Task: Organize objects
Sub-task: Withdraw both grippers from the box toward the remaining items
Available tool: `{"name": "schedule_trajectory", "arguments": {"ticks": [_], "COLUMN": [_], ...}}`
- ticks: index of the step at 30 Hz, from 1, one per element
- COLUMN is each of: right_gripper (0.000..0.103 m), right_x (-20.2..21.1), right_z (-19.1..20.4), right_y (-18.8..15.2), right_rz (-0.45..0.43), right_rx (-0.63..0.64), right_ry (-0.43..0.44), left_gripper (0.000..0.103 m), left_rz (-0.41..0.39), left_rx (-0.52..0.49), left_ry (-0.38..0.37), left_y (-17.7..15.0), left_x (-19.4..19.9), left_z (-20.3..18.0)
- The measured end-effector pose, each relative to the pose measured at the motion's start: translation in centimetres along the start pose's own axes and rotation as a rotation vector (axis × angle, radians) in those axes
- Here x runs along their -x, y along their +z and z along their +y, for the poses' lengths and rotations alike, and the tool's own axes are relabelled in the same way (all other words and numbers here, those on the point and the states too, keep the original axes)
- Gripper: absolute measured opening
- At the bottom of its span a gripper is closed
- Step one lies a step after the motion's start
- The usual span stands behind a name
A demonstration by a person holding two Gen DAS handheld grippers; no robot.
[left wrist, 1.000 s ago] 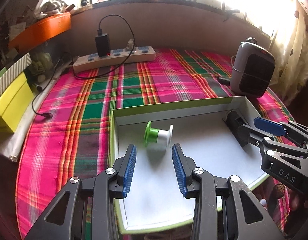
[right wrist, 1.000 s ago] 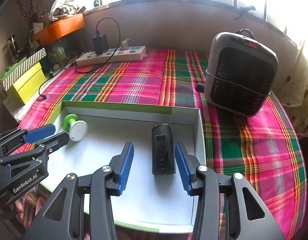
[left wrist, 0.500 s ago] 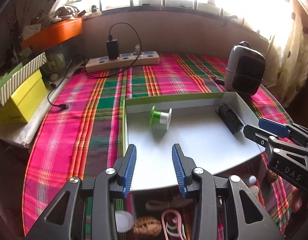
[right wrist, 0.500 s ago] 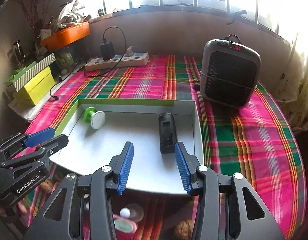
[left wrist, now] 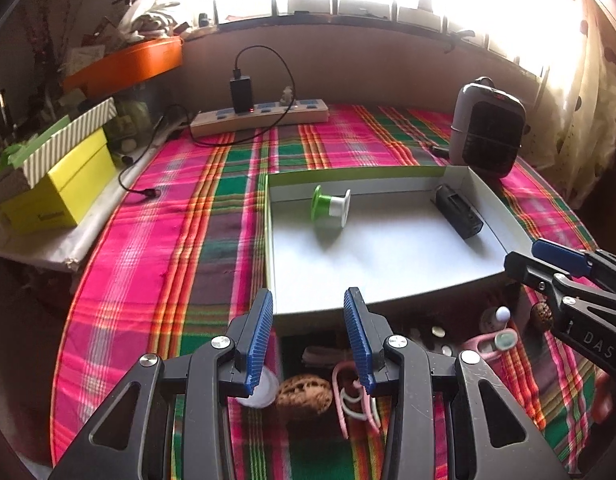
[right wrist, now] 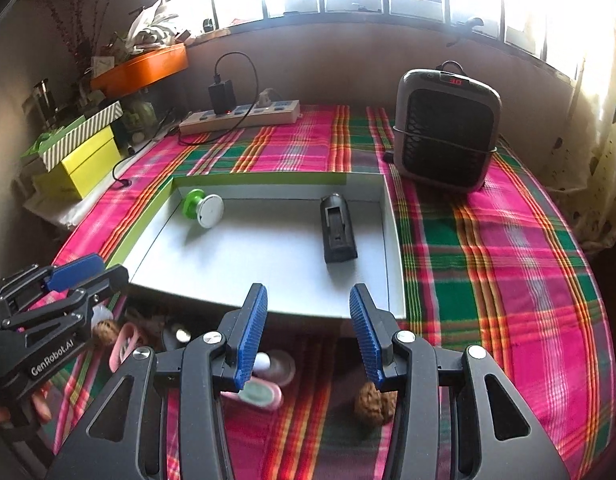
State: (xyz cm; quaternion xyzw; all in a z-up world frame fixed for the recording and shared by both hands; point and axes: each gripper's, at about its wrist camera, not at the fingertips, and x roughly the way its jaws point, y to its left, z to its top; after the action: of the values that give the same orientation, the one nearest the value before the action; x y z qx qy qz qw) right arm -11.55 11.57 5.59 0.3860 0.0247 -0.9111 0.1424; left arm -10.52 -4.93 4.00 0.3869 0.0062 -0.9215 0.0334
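On the plaid cloth (left wrist: 187, 240), at about ten o'clock from my left gripper (left wrist: 308, 336), sits a yellow box (left wrist: 55, 192) under a striped lid. Straight ahead at twelve o'clock lies the shallow white tray (left wrist: 388, 256), and inside it a green and white spool (left wrist: 332, 208) rests on its side near the far wall, with a black case (left wrist: 458, 212) lying flat toward the tray's right wall, well apart from the spool. My left fingers stand apart with nothing between them; under them I see a white cap (left wrist: 263, 390), a walnut (left wrist: 303, 396) and a pink clip (left wrist: 356, 396) on the cloth, just this side of the tray. My right gripper (right wrist: 308, 336) also has its fingers apart and empty, hanging over a second walnut (right wrist: 374, 404) and a pink oval gadget (right wrist: 259, 394). At two o'clock from it a grey heater (right wrist: 446, 132) stands upright beyond the tray's far right corner.
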Motion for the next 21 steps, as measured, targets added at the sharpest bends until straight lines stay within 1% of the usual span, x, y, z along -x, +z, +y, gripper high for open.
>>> {"name": "schedule_trajectory", "arguments": {"ticks": [3, 6, 10, 17, 21], "right_gripper": [0.044, 0.044, 0.044, 0.045, 0.05], "right_x": [0.5, 0.9, 1.4, 2.5, 3.0], "right_z": [0.0, 0.0, -0.2, -0.9, -1.3], "right_y": [-0.5, -1.2, -2.1, -3.7, -4.4], "right_rz": [-0.004, -0.007, -0.01, -0.011, -0.01], "right_rx": [0.003, -0.002, 0.003, -0.006, -0.009], "right_ry": [-0.001, 0.004, 0.003, -0.013, -0.022], "left_gripper": [0.035, 0.035, 0.035, 0.035, 0.035], "left_rz": [-0.001, -0.001, -0.009, -0.023, -0.016], "left_rx": [0.007, 0.001, 0.016, 0.047, 0.067], "left_ry": [-0.004, 0.007, -0.015, -0.025, -0.054], "left_y": [-0.6, -1.5, -2.7, -3.7, -4.4], "left_x": [0.5, 1.0, 1.9, 3.1, 3.2], "left_z": [0.2, 0.3, 1.1, 2.6, 3.3]}}
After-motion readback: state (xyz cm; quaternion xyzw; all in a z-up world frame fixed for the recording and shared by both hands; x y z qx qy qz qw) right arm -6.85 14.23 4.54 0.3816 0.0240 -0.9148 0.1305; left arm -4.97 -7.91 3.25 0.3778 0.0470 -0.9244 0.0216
